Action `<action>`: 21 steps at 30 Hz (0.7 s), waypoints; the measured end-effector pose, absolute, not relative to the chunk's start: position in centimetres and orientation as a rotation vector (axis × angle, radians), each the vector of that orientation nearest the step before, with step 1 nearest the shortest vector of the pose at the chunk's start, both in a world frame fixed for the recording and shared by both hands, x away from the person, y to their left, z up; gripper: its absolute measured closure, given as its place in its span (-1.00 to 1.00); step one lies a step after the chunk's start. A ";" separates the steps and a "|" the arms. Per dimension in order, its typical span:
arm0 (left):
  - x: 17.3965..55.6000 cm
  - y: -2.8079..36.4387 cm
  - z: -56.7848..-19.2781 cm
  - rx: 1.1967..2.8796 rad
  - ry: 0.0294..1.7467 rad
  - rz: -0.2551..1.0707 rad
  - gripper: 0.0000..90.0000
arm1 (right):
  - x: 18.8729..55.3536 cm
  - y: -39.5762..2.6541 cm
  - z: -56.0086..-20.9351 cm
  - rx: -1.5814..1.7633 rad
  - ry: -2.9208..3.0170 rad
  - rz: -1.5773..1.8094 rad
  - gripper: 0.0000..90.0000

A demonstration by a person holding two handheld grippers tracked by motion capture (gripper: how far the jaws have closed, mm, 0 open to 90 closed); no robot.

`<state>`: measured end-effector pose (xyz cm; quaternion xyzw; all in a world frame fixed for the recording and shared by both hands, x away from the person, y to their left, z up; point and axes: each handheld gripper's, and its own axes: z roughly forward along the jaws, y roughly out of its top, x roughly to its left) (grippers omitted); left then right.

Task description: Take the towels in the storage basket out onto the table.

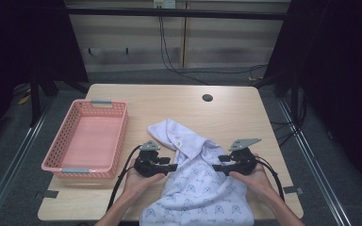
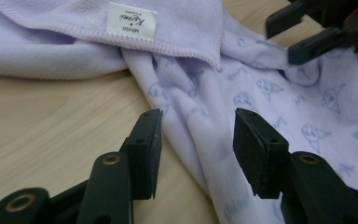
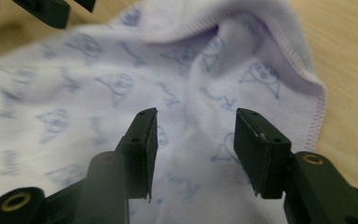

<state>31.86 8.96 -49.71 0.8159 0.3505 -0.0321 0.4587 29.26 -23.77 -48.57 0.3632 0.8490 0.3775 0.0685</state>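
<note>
Dark curtains and a pale panelled wall with hanging cables close off the far side of a light wooden table (image 1: 226,113), which fills the middle of the high view. At the left of that frame a pink plastic basket (image 1: 86,139) with grey handles sits on the tabletop, well apart from the cloth. A small dark round hole (image 1: 207,98) marks the table toward its far edge. Bare wood stretches across the upper half of the table and down its right side, and nothing stands between the grippers and the cloth.

A pale lilac fleece garment (image 1: 195,181) lies rumpled in the lower centre of the frame, its near end hanging over the table's front edge. It is printed with small blue figures, has a plain folded-back part toward the far side carrying a white label (image 2: 132,19), and a stitched hem runs along its edges.

The left gripper (image 1: 170,167) is held at the cloth's left edge and the right gripper (image 1: 219,165) over its right part, each pointing inward. In both gripper views the jaws stand apart with fabric lying beneath the gap, the pads pressing on nothing.
</note>
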 end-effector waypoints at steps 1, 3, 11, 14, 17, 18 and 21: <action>32.1 8.7 -50.0 2.013 0.875 -0.074 0.08 | 29.5 -23.6 -49.1 1.091 2.564 1.112 0.10; 31.9 8.1 -50.7 2.048 0.858 -0.087 0.16 | 29.7 -23.4 -49.7 1.107 2.550 1.057 0.33; 28.6 7.7 -50.5 2.150 0.701 -0.180 0.83 | 25.6 -25.0 -49.4 1.106 2.608 1.066 0.80; 26.3 7.4 -50.2 2.188 0.637 -0.225 0.83 | 22.3 -25.9 -49.2 1.111 2.672 1.092 0.78; 23.5 7.6 -49.8 2.208 0.602 -0.275 0.81 | 19.9 -26.1 -48.9 1.101 2.699 1.091 0.53; 23.1 7.7 -49.8 2.193 0.609 -0.289 0.78 | 19.4 -26.0 -48.9 1.084 2.693 1.116 0.40; 22.8 8.7 -49.4 2.165 0.625 -0.295 0.64 | 19.4 -25.3 -48.3 1.063 2.653 1.196 0.38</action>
